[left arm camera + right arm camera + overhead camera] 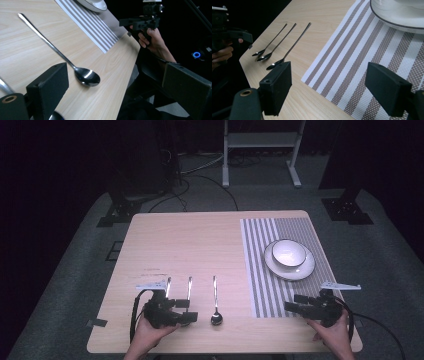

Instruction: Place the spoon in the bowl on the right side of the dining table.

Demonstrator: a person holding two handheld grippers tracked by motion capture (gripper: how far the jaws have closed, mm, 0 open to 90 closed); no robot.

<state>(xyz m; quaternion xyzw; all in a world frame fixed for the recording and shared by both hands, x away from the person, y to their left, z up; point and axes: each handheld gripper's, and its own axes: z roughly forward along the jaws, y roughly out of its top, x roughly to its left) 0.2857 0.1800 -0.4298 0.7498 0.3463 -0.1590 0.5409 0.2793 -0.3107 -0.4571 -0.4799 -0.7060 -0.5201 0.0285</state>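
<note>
Spoon (pixel 85 76) lies just beside left gripper (pixel 182 310).

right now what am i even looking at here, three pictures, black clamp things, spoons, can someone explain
A person sits at a wooden table and holds a hand-held gripper in each hand: the left gripper and the right gripper. No robot arm is involved.

The high view looks down from above the person. The other two pictures come from cameras riding on the grippers, so the black blocks at the bottom are that gripper's own fingers.

On the table lie three spoons side by side, and a striped placemat carrying a plate with a white bowl on it.

Both grippers are open and hold nothing.
</note>
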